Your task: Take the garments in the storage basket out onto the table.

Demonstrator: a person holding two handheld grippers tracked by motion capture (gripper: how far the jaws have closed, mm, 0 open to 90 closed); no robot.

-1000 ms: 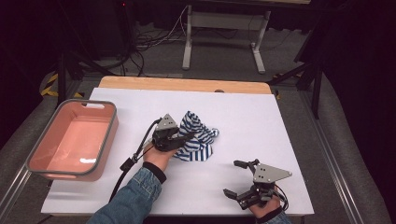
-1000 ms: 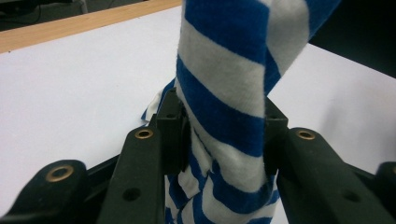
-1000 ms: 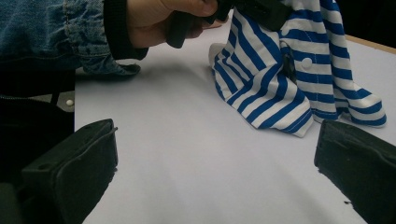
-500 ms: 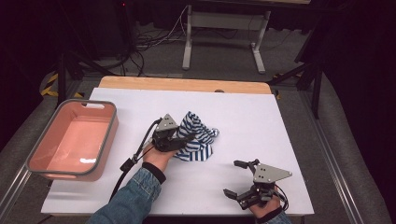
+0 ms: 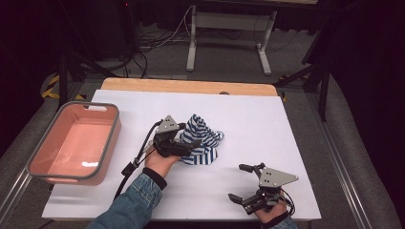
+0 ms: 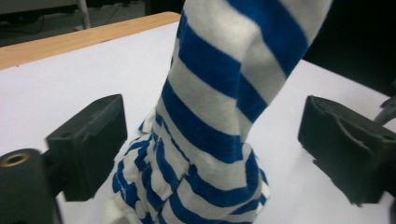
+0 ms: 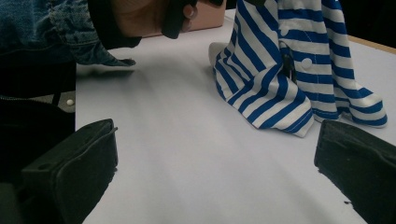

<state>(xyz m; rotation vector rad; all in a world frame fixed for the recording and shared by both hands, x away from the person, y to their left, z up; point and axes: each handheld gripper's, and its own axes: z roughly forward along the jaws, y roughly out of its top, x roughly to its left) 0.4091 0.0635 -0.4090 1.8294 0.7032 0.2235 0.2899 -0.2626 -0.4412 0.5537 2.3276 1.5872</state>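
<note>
A blue-and-white striped cloth (image 5: 203,143) lies bunched in the middle of the white table (image 5: 267,124). My left gripper (image 5: 187,149) sits at its left side. In the left gripper view a raised fold of the cloth (image 6: 219,116) stands between the jaws of the left gripper (image 6: 215,144), which have just been opening; both pads are clear of the fabric. My right gripper (image 5: 237,182) rests open near the table's front right, with nothing in it. In the right gripper view its jaws (image 7: 224,172) frame bare table, with the cloth (image 7: 299,70) farther off.
A pink tub with a grey rim (image 5: 111,143) stands at the table's left edge. A wooden strip (image 5: 191,86) runs along the far edge. The left hand and denim sleeve (image 7: 56,28) cross the right gripper view's top left. Cables and a metal stand lie on the floor beyond.
The left gripper has let go of the striped cloth, which stays bunched in the same place. Neither hand has shifted noticeably.
</note>
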